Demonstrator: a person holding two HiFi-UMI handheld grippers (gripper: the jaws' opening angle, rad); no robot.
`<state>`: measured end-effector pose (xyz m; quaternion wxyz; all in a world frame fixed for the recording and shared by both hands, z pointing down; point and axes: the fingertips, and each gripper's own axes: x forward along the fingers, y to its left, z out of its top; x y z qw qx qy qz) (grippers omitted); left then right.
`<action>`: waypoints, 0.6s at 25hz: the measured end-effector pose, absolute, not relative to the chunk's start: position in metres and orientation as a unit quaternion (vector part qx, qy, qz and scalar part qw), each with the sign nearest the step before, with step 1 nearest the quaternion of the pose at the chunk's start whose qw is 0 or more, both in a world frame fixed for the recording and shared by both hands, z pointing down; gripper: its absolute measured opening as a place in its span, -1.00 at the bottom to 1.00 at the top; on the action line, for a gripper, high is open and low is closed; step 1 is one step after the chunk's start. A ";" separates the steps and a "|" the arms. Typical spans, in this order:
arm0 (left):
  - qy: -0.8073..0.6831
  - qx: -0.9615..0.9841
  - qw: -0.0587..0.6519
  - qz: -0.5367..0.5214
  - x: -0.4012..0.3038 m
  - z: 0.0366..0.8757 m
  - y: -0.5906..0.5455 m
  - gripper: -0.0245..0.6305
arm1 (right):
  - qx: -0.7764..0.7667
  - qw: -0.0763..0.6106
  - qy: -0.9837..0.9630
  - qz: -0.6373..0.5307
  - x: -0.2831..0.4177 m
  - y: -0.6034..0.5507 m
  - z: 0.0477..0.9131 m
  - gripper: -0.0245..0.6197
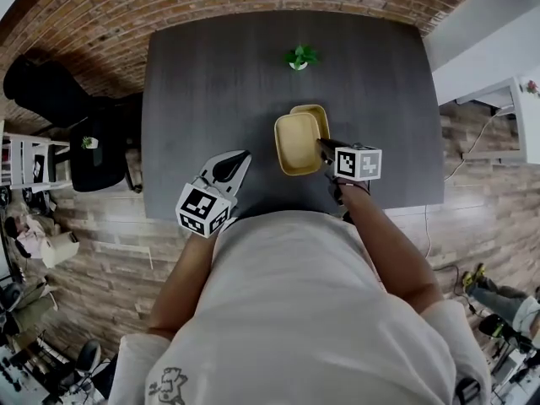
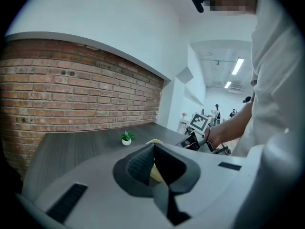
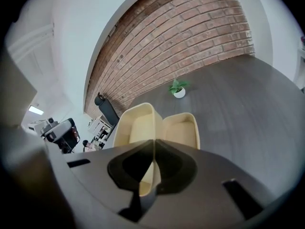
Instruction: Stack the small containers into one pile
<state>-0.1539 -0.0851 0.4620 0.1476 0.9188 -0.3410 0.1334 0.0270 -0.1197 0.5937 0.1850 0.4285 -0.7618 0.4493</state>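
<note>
My right tongs (image 1: 325, 148) pinch the front container's (image 1: 297, 142) rim, overlapping the back container (image 1: 314, 114) nearer the plant (image 1: 299, 56). My left tongs (image 1: 243, 157) are closed and empty. The two are not nested yet.

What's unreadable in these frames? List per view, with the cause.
- Head view: the rear container lies partly under the front container; whether they touch can't be told.
- Head view: the table's near edge is hidden by the person's torso.
- Left gripper view: the containers show only as a yellow sliver behind the shut jaws of the left gripper.
- Potted plant: too small for detail in every view.
</note>
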 end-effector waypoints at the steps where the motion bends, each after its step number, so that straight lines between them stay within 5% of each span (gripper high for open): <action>1: -0.344 0.918 0.147 0.134 -0.148 0.462 -0.084 -0.89 | 0.426 0.184 -0.764 0.449 0.032 -0.120 0.593 -0.86; 15: -0.355 0.911 0.153 0.141 -0.092 0.467 -0.066 -0.89 | 0.408 0.186 -0.763 0.466 0.083 -0.106 0.605 -0.86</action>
